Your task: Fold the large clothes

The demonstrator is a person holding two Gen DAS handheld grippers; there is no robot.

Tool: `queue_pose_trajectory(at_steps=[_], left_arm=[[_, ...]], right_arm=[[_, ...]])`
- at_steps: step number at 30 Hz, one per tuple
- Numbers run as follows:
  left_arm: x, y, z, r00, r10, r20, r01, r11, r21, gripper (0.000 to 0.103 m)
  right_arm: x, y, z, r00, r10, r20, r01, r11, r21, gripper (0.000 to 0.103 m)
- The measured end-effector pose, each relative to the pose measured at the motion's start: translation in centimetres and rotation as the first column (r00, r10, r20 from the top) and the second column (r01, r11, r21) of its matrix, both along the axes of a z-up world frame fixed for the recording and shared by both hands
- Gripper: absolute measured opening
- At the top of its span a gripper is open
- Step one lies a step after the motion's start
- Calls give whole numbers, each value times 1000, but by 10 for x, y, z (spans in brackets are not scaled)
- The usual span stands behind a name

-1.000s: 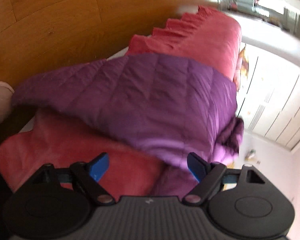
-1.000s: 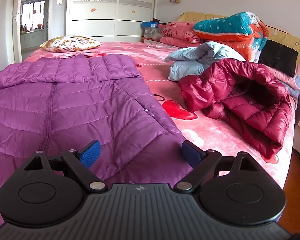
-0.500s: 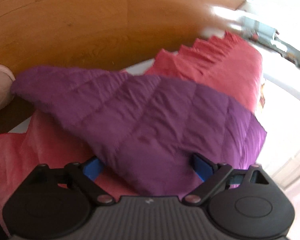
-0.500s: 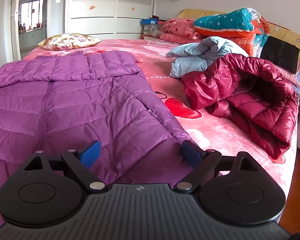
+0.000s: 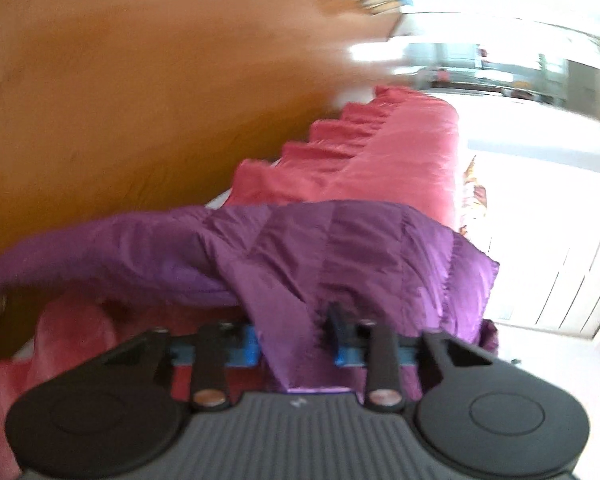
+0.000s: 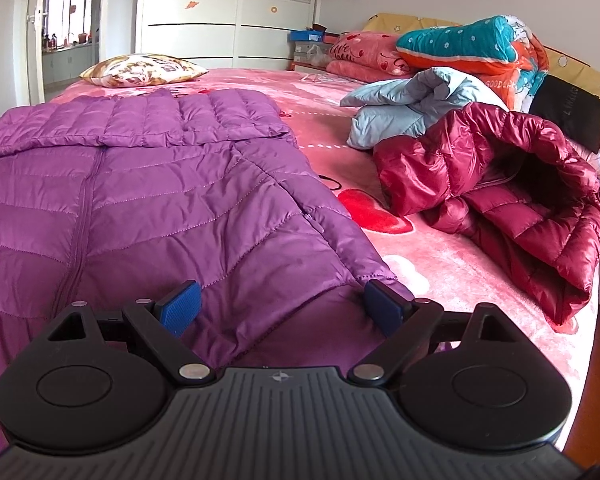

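While the purple down jacket lay spread flat on the pink bed, its front zip up and its hood folded toward the patterned pillow, the left hand-held gripper was closing its blue pads on a fold of the jacket's edge, the cloth bunched between them above the wooden floor. The right hand-held gripper stood wide at the jacket's near corner, gripping nothing. Beside the jacket on the bed sat a crumpled dark red jacket, with a pale blue jacket just behind it.
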State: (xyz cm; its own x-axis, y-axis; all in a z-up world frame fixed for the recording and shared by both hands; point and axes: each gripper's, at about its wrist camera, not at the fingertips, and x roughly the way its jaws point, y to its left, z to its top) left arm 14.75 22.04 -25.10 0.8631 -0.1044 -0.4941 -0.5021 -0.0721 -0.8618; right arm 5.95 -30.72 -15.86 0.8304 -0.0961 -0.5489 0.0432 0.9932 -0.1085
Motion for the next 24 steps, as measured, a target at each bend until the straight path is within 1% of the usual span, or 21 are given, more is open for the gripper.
queue_pose_trajectory(at_steps=[1, 3, 5, 6, 7, 8, 9, 10, 11, 12, 13, 14, 16, 17, 18, 19, 20, 21, 22, 23, 24], left_arm=[[1, 0, 10, 1000, 0, 4, 0, 999, 47, 19], [4, -2, 32, 1000, -2, 12, 1, 990, 143, 16], [9, -6, 58, 1000, 5, 15, -8, 971, 239, 15], [9, -9, 73, 1000, 10, 12, -13, 955, 297, 14], [12, -15, 92, 1000, 14, 11, -17, 926, 377, 14], [14, -24, 111, 1000, 14, 12, -18, 885, 465, 14], [19, -36, 133, 1000, 6, 15, -13, 824, 567, 14], [24, -52, 154, 1000, -12, 18, -3, 753, 659, 14], [31, -72, 176, 999, -49, 22, 17, 666, 746, 14], [38, -91, 192, 995, -95, 21, 40, 592, 805, 14], [46, -115, 208, 988, -155, 10, 72, 512, 856, 15], [53, -140, 221, 976, -218, -8, 104, 431, 897, 15], [66, -193, 240, 940, -338, -46, 140, 262, 955, 15], [73, -221, 245, 912, -400, -88, 167, 169, 971, 15], [80, -250, 248, 873, -462, -158, 213, 68, 975, 17], [89, -276, 247, 822, -517, -239, 266, -24, 964, 19], [96, -296, 243, 779, -550, -302, 303, -92, 949, 19], [101, -315, 237, 737, -567, -368, 333, -169, 928, 20], [105, -333, 229, 694, -571, -440, 359, -255, 898, 26], [106, -347, 222, 650, -567, -507, 383, -332, 862, 30], [104, -358, 215, 613, -552, -565, 400, -400, 825, 34]], right_arm=[[0, -1, 0, 1000, 1, 1, -1, 1000, 4, 103], [1, -2, 1, 1000, 4, 3, -4, 1000, 15, 103], [2, -3, 1, 1000, 9, 6, -9, 1000, 24, 103], [3, -4, 1, 1000, 12, 8, -12, 999, 30, 103], [3, -6, 2, 1000, 13, 9, -14, 999, 38, 103], [4, -7, 2, 1000, 14, 11, -14, 999, 48, 103], [4, -8, 3, 1000, 15, 13, -16, 998, 61, 103], [5, -10, 3, 1000, 16, 15, -17, 997, 72, 103], [5, -11, 4, 1000, 16, 19, -18, 996, 85, 103], [6, -13, 5, 1000, 15, 23, -18, 995, 101, 103], [7, -15, 5, 1000, 13, 27, -16, 992, 122, 103], [8, -17, 6, 1000, 9, 30, -13, 989, 145, 103], [11, -22, 7, 999, 2, 38, -10, 982, 189, 103], [12, -25, 8, 999, 1, 41, -9, 978, 207, 103], [13, -27, 8, 999, 1, 44, -11, 975, 223, 103], [13, -28, 9, 999, 3, 48, -14, 972, 235, 103], [14, -30, 9, 999, 3, 51, -16, 969, 246, 103], [14, -32, 10, 999, 3, 54, -17, 965, 262, 103], [14, -35, 10, 998, 1, 56, -17, 959, 283, 103], [14, -37, 10, 998, -1, 57, -16, 953, 302, 103], [14, -39, 10, 998, -3, 57, -15, 947, 320, 103]])
